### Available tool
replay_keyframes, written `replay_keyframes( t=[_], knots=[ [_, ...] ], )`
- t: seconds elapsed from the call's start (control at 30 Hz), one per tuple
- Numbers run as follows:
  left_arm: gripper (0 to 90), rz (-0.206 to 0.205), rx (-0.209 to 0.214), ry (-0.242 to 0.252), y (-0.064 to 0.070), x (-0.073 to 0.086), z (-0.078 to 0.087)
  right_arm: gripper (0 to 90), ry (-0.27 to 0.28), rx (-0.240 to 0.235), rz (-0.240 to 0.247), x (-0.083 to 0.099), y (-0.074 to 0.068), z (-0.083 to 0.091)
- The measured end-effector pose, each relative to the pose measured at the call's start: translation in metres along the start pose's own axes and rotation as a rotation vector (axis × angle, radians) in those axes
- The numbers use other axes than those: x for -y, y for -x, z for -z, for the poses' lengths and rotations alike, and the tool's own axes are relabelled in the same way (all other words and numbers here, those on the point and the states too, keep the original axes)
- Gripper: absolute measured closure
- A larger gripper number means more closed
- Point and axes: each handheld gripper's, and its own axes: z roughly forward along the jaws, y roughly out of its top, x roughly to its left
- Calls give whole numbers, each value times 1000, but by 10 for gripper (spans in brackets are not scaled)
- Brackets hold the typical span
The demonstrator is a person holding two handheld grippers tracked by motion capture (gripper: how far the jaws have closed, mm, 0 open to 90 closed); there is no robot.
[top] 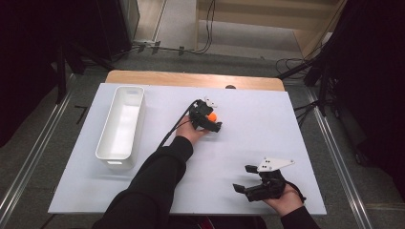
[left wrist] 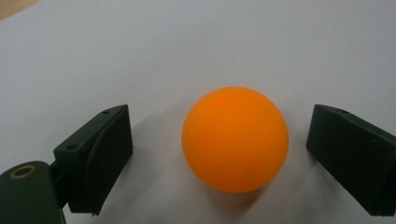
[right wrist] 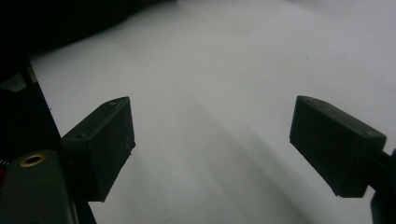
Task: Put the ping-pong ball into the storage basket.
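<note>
I find the orange ball [left wrist: 235, 139] resting on the bench [top: 267, 119] near its middle, between the wide-spread jaws of my left tongs [left wrist: 219, 154], touching neither. My right tongs [top: 246, 179] gape empty near the front right corner. A white bin [top: 134, 102] stands along the left edge.

A plain, matte orange ball [left wrist: 235, 138] rests on the white tabletop, untouched, near the middle.
</note>
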Motion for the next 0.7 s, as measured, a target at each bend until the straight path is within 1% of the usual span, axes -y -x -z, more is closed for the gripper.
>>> replay_keyframes(
  t=[0.1,0.2,0.3,0.4,0.5,0.63,0.7],
  knots=[
    [90,2,3,7,1,0,0,127,-1,4,4,0,0,0],
    [166,-2,3,19,1,2,3,127,0,3,-1,0,0,0],
    [178,4,3,22,1,2,3,127,-1,5,2,0,0,0],
    [243,12,-1,31,1,3,5,127,-1,4,4,0,0,0],
    [268,6,3,34,2,3,5,127,-2,5,4,0,0,0],
    [337,-13,13,48,3,4,6,127,-2,6,5,0,0,0],
    [354,-18,13,45,4,4,7,127,-3,6,5,0,0,-1]
  ],
)
